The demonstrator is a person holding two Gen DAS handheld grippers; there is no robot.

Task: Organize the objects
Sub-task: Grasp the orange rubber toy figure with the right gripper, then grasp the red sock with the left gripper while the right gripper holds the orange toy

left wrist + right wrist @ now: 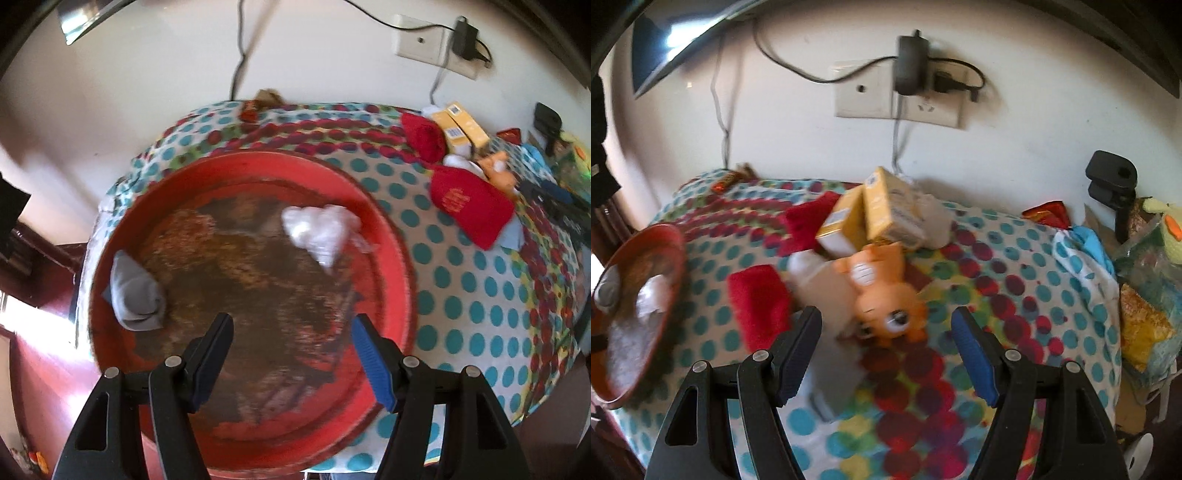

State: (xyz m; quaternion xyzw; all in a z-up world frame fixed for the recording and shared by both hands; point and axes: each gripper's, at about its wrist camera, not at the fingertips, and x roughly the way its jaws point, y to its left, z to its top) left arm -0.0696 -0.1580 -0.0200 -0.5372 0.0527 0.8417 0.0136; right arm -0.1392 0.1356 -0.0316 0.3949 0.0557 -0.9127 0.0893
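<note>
The left gripper (291,360) hangs with its jaws wide and nothing between them, pointing steeply down into the red tray (391,236), which suggests the tray is the place where loose things are being gathered. Two things already lie on the tray's worn brown floor: a grey sock (138,291) near the left rim and a crumpled clear plastic bag (319,227) toward the far side, well apart from each other. The right gripper (886,352) is also spread wide and empty, aimed at the pile that is left to sort. Just beyond its fingertips lies an orange toy animal (882,295), tipped on its side with its face toward the camera; it seems the likeliest next pick, though the blur makes this only a guess. Behind the toy, leaning together, stand two yellow cartons (875,218), and to the left lie two red cloths (759,302), one near the fingers, one farther back. Everything rests on a polka-dot cloth (997,266) spread over the table, the tray at its left end. Along the right edge sits a heap of bags and packets (1145,306). Behind is a white wall with a socket plate (868,98), a black charger (910,64) plugged in, and cables hanging down.
</note>
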